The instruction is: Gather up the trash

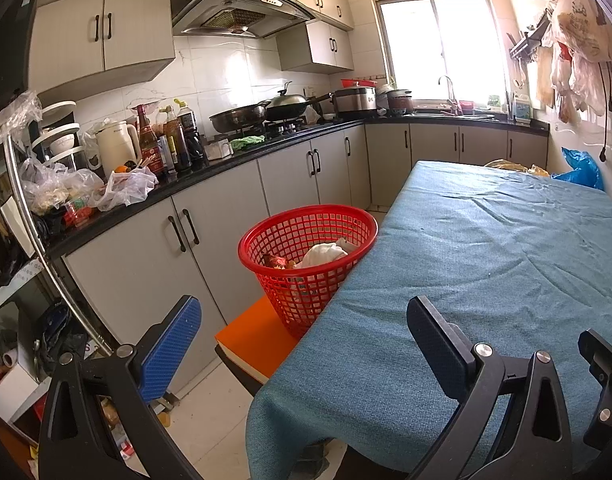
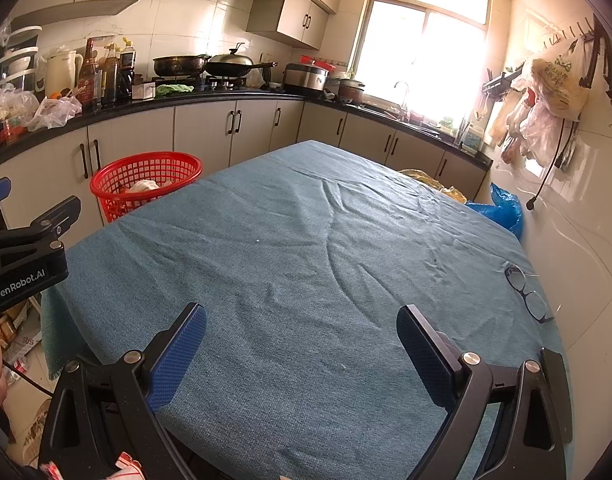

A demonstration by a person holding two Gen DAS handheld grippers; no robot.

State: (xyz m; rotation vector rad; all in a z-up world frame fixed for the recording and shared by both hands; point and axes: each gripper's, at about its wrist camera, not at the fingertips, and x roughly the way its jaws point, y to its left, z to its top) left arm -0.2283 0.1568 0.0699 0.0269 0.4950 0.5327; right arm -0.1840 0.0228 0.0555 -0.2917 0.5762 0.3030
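A red mesh basket (image 1: 306,232) stands on an orange stool (image 1: 253,340) at the table's left edge. It holds white crumpled trash (image 1: 326,254) and a dark wrapper (image 1: 274,261). It also shows in the right wrist view (image 2: 145,178). My left gripper (image 1: 301,328) is open and empty, near the table's front left corner, short of the basket. My right gripper (image 2: 301,336) is open and empty over the front of the blue tablecloth (image 2: 306,240). The left gripper's body (image 2: 25,256) shows at the left of the right wrist view.
Black glasses (image 2: 526,292) lie at the table's right edge. A blue plastic bag (image 2: 502,208) and a yellow bag (image 2: 430,184) sit beyond the far right corner. The kitchen counter (image 1: 209,178) with bottles, bags and pans runs along the left and back. Clutter lies on the floor at left.
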